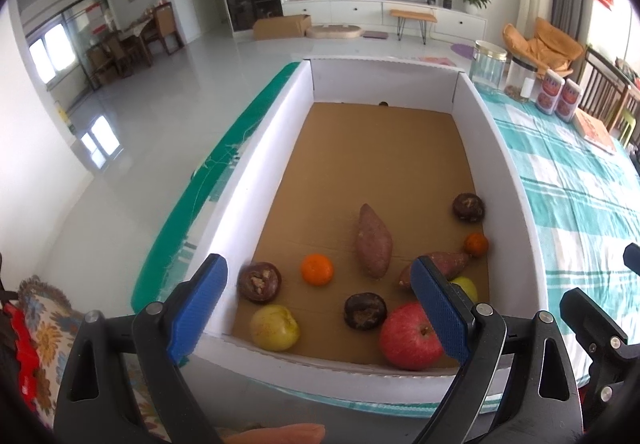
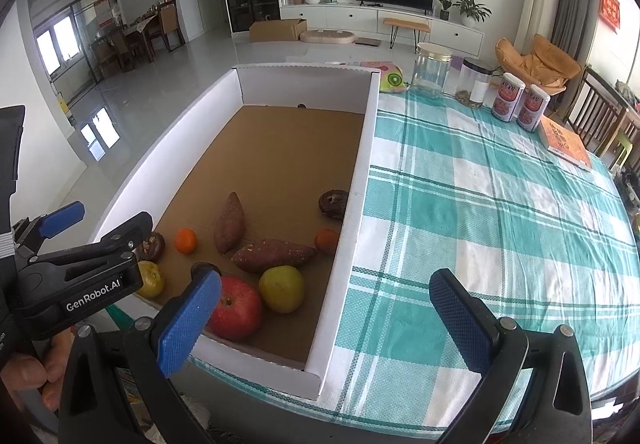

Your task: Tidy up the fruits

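A white cardboard box with a brown floor holds the produce at its near end: a red apple, two yellow-green apples, two oranges, two sweet potatoes and three dark brown fruits. My left gripper is open and empty above the box's near wall. My right gripper is open and empty over the box's near right corner, and the box's right wall runs between its fingers.
The box sits on a table with a teal checked cloth. At the far right edge stand two clear jars, two white canisters and an orange book. The table's left edge drops to the floor.
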### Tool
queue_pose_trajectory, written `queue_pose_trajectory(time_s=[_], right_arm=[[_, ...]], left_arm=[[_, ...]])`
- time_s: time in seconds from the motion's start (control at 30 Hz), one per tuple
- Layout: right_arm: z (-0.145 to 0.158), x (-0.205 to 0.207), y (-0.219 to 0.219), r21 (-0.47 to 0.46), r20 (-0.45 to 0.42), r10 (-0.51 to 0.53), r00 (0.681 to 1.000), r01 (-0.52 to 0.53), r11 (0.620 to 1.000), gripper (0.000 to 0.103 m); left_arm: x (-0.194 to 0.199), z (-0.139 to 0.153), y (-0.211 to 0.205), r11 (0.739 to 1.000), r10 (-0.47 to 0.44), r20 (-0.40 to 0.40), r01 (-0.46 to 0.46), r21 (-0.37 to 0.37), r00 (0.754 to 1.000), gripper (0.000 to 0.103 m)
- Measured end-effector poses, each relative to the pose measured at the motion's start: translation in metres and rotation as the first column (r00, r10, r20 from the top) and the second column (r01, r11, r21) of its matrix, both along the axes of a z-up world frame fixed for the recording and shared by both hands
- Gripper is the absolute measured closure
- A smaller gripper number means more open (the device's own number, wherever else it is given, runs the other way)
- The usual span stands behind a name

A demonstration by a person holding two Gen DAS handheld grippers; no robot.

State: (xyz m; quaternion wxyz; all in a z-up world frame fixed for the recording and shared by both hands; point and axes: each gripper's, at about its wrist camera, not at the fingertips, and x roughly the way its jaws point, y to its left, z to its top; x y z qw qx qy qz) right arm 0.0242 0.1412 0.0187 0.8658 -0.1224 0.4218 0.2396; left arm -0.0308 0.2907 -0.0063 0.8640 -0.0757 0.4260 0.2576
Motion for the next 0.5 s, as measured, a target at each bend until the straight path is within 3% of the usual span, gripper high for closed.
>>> queue_pose_trajectory(time_s=[0.5], right_arm=[[0.006, -0.005, 0.016, -0.041, 0.033, 0.018, 0.999, -0.016, 0.999, 0.000]], left_arm=[[-0.007, 0.007, 0.014, 1.000, 0.014, 0.031, -0.014, -0.002, 0.999, 0.008]])
